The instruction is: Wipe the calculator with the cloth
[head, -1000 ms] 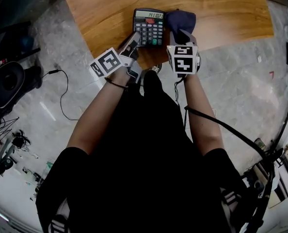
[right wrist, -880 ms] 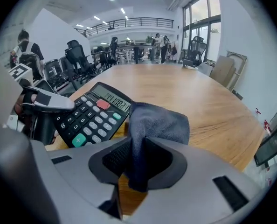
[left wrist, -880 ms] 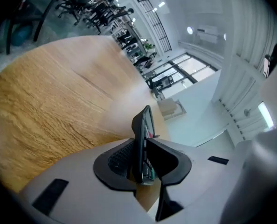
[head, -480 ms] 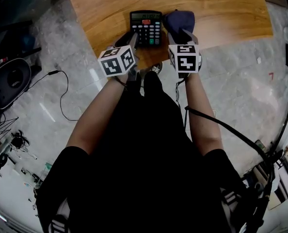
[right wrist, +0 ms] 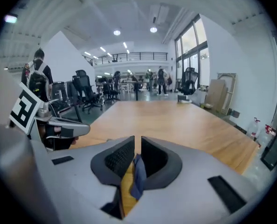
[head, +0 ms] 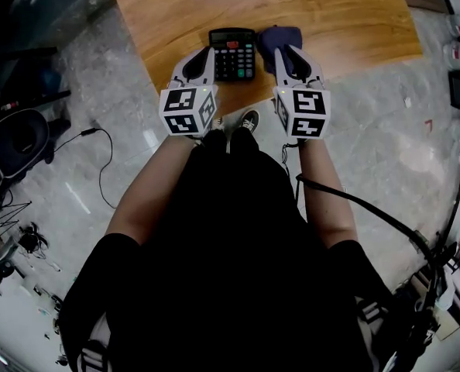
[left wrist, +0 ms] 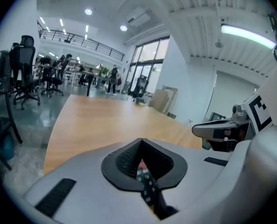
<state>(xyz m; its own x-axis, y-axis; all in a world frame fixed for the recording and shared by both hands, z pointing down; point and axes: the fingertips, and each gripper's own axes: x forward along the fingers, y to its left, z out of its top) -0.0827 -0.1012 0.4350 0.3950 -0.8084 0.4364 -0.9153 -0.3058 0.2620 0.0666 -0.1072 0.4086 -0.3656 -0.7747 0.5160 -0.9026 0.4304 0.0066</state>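
The calculator [head: 232, 53] is lying flat, keys up, close to the near edge of the table [head: 346, 14]. The dark blue cloth [head: 279, 37] is lying bunched just beside the calculator's right side, touching it or nearly so.

The right gripper [right wrist: 137, 141] is hovering over the cloth's near end. Its jaws have just been closing and are standing narrow, with a strip of cloth and bare wood showing through the slit. In the head view the cloth is resting flat on the table, so I am judging that the pads are not pinching it.

The left gripper [left wrist: 141, 141] is hanging above the calculator's near left corner. Its jaws have just been closing and are meeting on nothing, with the keys showing beneath them.

No wiping is going on, as neither gripper is touching anything. The next move is calling for the right jaws to widen, drop and bite the cloth firmly, with the left gripper steadying the calculator against sliding.
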